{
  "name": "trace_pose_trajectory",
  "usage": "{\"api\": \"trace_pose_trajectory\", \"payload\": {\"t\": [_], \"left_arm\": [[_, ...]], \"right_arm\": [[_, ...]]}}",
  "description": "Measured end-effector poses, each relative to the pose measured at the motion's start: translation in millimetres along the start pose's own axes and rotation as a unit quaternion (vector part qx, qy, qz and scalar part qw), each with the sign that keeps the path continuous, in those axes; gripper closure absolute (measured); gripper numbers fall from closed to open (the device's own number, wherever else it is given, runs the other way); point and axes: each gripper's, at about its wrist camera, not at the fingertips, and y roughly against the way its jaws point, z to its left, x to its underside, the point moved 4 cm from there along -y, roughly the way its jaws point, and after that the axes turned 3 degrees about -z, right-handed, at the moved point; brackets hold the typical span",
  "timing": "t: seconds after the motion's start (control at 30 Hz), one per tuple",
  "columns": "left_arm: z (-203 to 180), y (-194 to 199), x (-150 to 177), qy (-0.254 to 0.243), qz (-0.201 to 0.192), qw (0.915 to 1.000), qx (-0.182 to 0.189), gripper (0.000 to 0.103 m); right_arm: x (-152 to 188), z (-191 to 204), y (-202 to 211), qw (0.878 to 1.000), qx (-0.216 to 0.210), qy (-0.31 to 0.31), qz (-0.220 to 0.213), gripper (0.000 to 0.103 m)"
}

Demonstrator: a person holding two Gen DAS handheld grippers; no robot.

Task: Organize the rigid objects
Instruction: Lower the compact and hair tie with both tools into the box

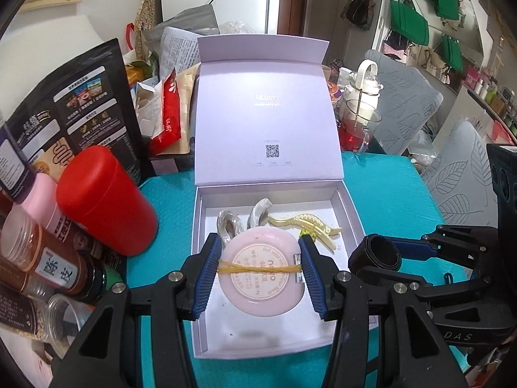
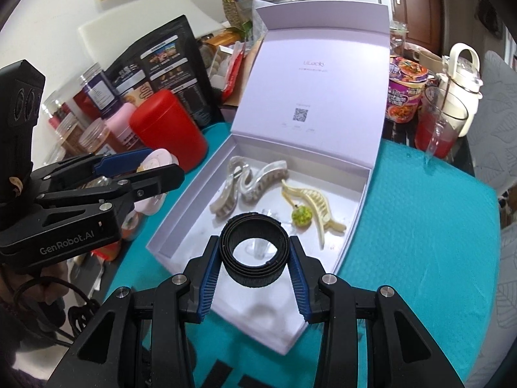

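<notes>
An open white box point(image 1: 350, 216) point(image 2: 363, 194) lies on the teal table. Inside are two pearly hair claws point(image 1: 231, 226) point(image 2: 245, 181) and a cream hair claw point(image 1: 310, 224) point(image 2: 318, 207). My left gripper point(image 1: 261, 268) is shut on a round pink compact point(image 1: 263, 287) and holds it over the box's front half. It also shows in the right wrist view point(image 2: 155, 165), left of the box. My right gripper point(image 2: 254, 258) is shut on a black coiled strap roll point(image 2: 254, 247) above the box's front edge. The roll shows in the left wrist view point(image 1: 378, 253), right of the box.
A red canister point(image 1: 106, 200) point(image 2: 168, 129) and spice jars point(image 1: 48, 258) stand left of the box. Snack bags point(image 1: 64, 103) crowd the back left. A glass of red drink point(image 1: 355, 126) point(image 2: 436, 129), a white kettle point(image 2: 458, 74) and a noodle cup point(image 2: 404, 90) stand behind right.
</notes>
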Motion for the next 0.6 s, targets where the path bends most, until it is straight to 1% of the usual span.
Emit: {"api": "trace_pose_trajectory", "payload": {"t": [0.3, 0.6], "left_arm": [[8.5, -38.1, -11.3, -0.009, 0.003, 1.0000, 0.001, 0.054], [14.1, -73.9, -12.0, -0.012, 0.014, 0.9998, -0.001, 0.054]], "right_arm": [[-13.4, -19.2, -31.6, 1.000, 0.009, -0.017, -0.006, 0.063], [-10.6, -32.8, -61.0, 0.999, 0.021, -0.024, 0.001, 0.063]]}}
